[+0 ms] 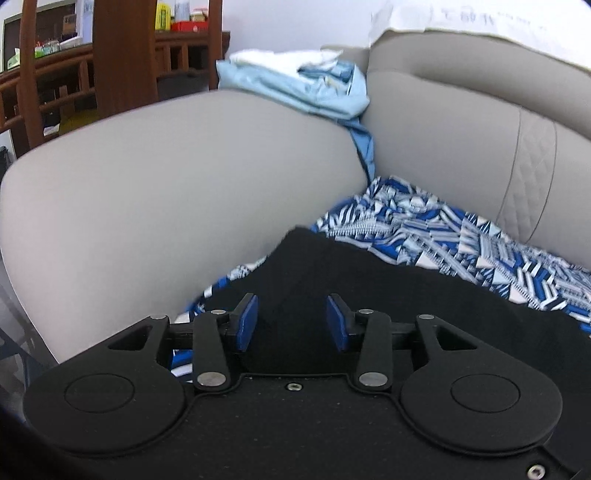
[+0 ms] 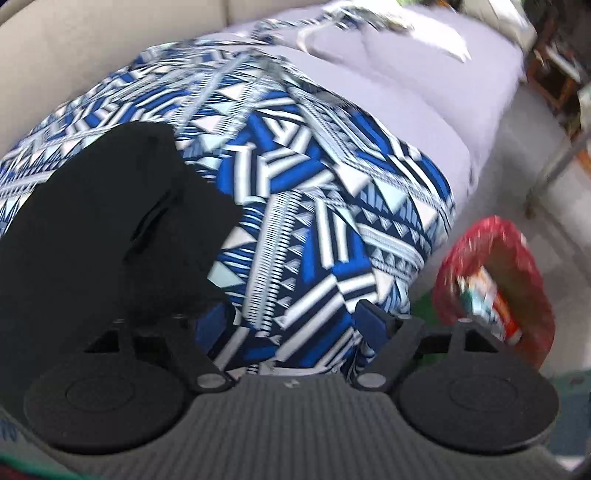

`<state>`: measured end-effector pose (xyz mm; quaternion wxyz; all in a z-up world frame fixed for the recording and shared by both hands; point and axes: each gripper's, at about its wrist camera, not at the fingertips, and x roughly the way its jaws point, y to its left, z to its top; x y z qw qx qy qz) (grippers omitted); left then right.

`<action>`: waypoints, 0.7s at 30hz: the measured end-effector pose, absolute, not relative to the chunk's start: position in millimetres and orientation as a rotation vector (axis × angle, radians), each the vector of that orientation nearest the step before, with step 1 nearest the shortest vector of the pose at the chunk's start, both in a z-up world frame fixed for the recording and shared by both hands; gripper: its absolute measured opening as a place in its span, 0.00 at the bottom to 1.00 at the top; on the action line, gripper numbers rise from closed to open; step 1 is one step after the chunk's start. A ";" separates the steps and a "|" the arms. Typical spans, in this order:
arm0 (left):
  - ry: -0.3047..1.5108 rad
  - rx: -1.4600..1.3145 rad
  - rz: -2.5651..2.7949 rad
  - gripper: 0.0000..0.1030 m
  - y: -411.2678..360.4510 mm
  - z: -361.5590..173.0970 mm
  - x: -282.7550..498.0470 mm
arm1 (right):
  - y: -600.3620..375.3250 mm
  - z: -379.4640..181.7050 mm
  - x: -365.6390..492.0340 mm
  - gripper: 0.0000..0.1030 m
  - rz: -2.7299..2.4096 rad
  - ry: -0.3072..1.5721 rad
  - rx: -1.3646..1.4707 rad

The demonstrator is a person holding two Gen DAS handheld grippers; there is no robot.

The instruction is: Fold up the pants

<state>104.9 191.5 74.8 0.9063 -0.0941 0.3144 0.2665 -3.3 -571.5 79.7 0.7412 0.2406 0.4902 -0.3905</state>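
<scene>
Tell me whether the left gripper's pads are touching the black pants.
Cannot tell. In the left wrist view the left gripper is open, blue pads straddling a raised fold of the black pants; no plain contact or gap shows.

No legible text, label, brand or number in either view. Faint grey marks run across the pale sheet [image 1: 480,18] draped over the sofa back in the left wrist view, too blurred to read; packages on the wooden shelf [image 1: 177,14] carry printing too small to make out. Printed wrappers inside the red basket [image 2: 495,280] in the right wrist view are smeared by motion blur, unreadable.
</scene>
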 end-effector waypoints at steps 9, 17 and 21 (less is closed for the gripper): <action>0.739 -0.198 0.576 0.38 196.3 40.3 113.7 | -604.1 95.4 -27.7 0.84 -1.034 0.924 0.594; 0.714 -0.204 0.521 0.41 183.1 50.6 120.2 | -544.7 113.4 32.1 0.84 -0.693 0.855 0.540; 0.691 -0.191 0.513 0.44 178.9 54.3 133.1 | -513.9 115.4 92.9 0.83 -0.596 0.856 0.521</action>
